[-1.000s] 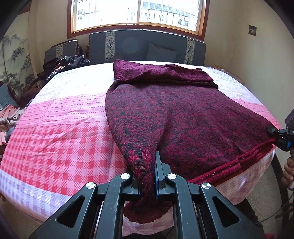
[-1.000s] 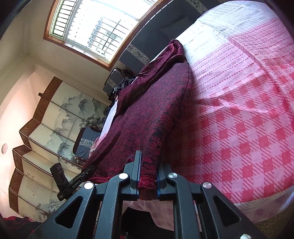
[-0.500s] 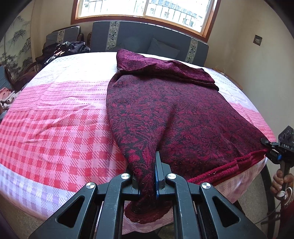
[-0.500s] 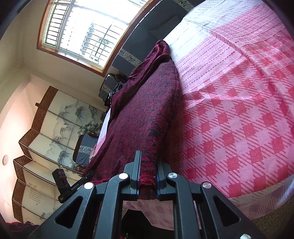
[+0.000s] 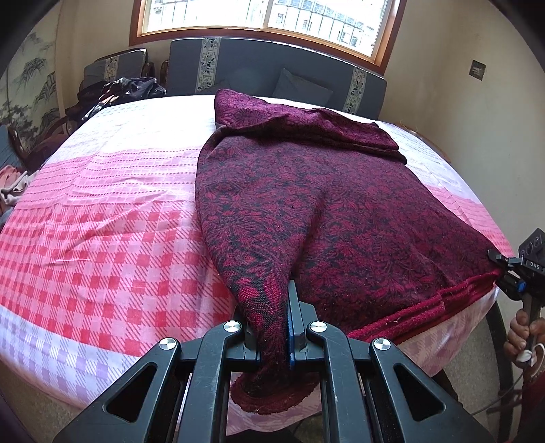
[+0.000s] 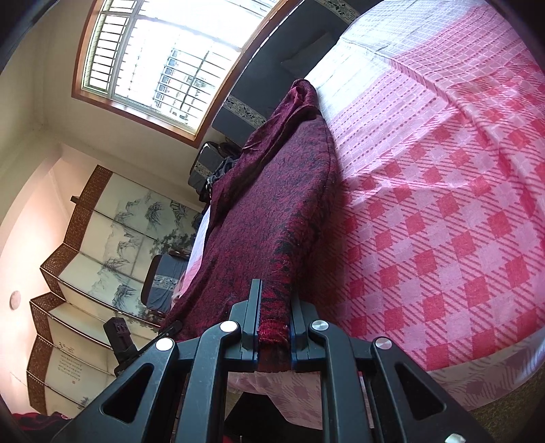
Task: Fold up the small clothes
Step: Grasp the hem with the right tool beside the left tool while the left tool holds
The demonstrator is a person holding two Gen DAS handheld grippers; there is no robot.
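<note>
While the left gripper [image 5: 272,327] pinches the near hem corner of the dark red sweater [image 5: 323,204] spread on the pink checked bed [image 5: 102,245], the right gripper [image 6: 274,327] is clamped on the opposite hem corner.

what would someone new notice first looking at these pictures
A dark red, floral-patterned knit garment lies spread over the right half of a pink and white checked bedspread. The left hand-held gripper is shut on the garment's near corner at the bed's edge, and the right hand-held gripper is shut on another hem corner. Behind the bed, a bright wood-framed window stands above a dark grey headboard.
</note>
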